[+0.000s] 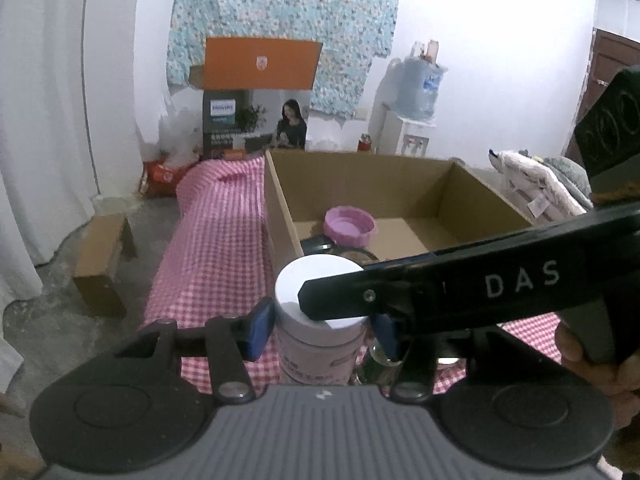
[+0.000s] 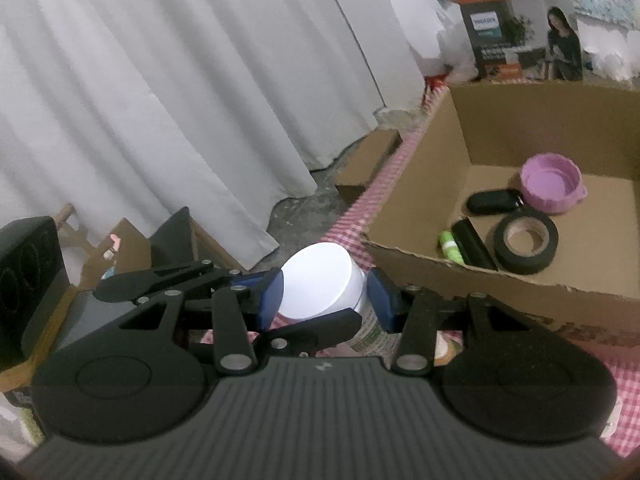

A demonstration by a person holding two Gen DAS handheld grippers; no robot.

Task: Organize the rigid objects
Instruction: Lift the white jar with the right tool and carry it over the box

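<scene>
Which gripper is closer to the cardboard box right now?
Right. The right gripper sits just beside the near wall of the cardboard box; the left gripper reaches the jar from the side away from the box.

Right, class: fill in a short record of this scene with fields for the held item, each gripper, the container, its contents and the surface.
held item: white-lidded jar, upright
left gripper: pads on the jar's sides
right gripper: pads at the jar's lid
container: open cardboard box, behind the jar
contents: purple lid, black tape roll, black fob, black tube, green roll
surface: pink checked cloth
</scene>
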